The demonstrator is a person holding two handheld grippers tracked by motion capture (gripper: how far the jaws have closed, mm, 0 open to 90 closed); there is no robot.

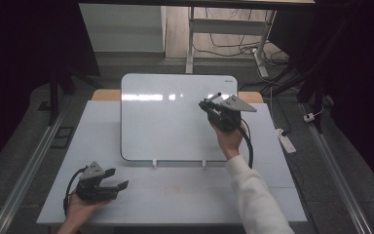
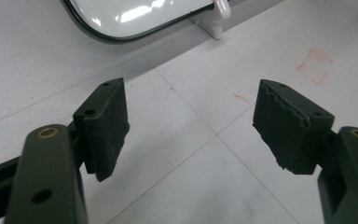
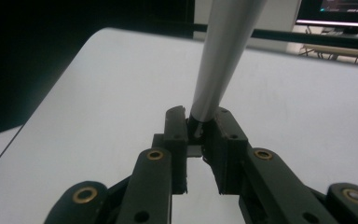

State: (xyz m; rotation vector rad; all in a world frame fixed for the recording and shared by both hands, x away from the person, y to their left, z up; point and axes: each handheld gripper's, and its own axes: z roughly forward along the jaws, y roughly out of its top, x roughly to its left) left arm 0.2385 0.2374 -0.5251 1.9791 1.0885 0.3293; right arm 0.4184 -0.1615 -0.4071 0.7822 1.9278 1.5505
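A white whiteboard (image 1: 170, 122) stands propped on the grey table (image 1: 185, 195), leaning back. My right gripper (image 1: 205, 105) hovers over the board's upper right part, shut on a silver marker (image 1: 215, 96) that sticks up and away from it. In the right gripper view the jaws (image 3: 199, 128) clamp the marker (image 3: 223, 51) at its dark end, above the board's surface (image 3: 98, 116). My left gripper (image 1: 117, 179) rests near the table's front left corner, open with nothing between its pads (image 2: 191, 121). The board's lower corner (image 2: 121, 14) lies beyond it.
Two white feet (image 1: 154, 164) hold the board's lower edge. Faint red pen marks (image 2: 314, 65) stain the table in front of it. A power strip (image 1: 286, 141) and cables lie on the floor at the right, and a desk frame (image 1: 191, 39) stands behind the table.
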